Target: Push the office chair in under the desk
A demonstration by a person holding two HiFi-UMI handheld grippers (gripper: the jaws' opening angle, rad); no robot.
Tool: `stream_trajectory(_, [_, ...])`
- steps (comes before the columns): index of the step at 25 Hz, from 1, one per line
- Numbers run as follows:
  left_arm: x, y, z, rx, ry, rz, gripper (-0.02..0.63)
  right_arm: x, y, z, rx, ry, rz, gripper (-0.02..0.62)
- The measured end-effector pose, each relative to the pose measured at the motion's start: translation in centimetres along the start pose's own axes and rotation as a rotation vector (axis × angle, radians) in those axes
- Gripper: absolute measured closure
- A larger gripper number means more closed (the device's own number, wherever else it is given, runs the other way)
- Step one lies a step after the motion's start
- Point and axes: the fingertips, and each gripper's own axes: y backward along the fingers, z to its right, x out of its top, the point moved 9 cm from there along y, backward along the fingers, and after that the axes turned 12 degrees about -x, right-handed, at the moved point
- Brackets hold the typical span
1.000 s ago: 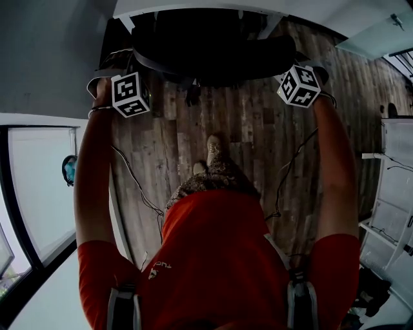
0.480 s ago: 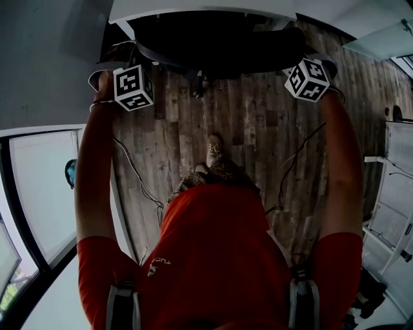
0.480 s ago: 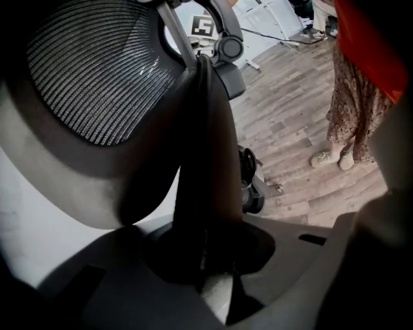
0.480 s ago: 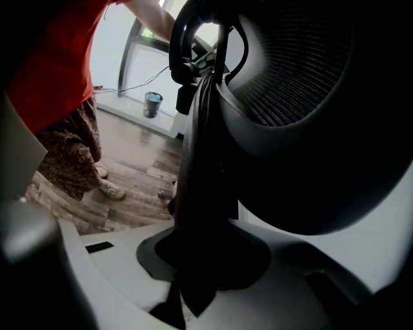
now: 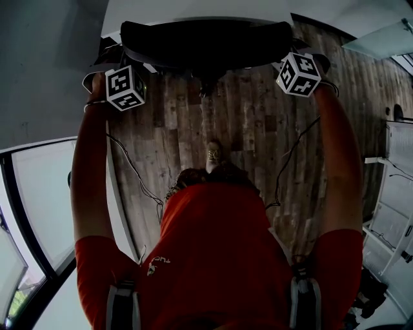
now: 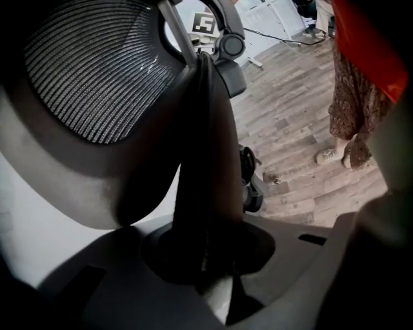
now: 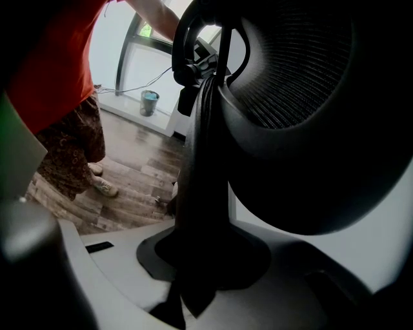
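Office chair point(image 5: 205, 44): black, at the top of the head view, backrest turned toward the person – top rim running along the near edge of the desk point(image 5: 193, 9), seat out of sight.
Desk: white top, straight ahead of the person, its edge just above the backrest in the head view.
Left gripper point(image 6: 206, 283): at the backrest's left end, jaws closed on the dark side rim of the chair, which rises straight up out of them in the left gripper view.
Right gripper point(image 7: 187, 290): at the backrest's right end, jaws likewise pinched together on the dark rim of that side.
Mesh panel point(image 6: 97, 71): ribbed grey-black weave, curving up and to the left of the gripped rim in the left gripper view; on the opposite side in the right gripper view.
Marker cubes: one on each gripper – left cube point(image 5: 125, 87) and right cube point(image 5: 297, 73) – both just below the backrest's two ends, well apart.
Arms: both stretched forward and nearly straight, one to each end of the backrest.
Person: red shirt point(image 5: 219, 258), patterned lower garment, one shoe point(image 5: 213, 155) set forward.
Floor point(image 5: 258, 129): wooden planks, lying between the person and the chair.
Cables point(image 5: 132, 174): thin and dark, trailing from each gripper back toward the person.
Bucket point(image 7: 149, 102): small, teal, by the window in the right gripper view, far behind the person.
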Motion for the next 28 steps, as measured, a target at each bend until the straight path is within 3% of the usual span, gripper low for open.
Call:
stream_trajectory(15, [-2.4,-4.1,-6.1,-0.002,-0.007,0.000,0.515,-0.5,-5.3,4.9,0.010,-0.038,-0.045,0.495])
stream_trajectory(28, [-1.2,-3.7,-5.5,0.023,0.006,0.034,0.498,-2.1,-5.2,5.3,-0.014,-0.028,-0.044,0.471])
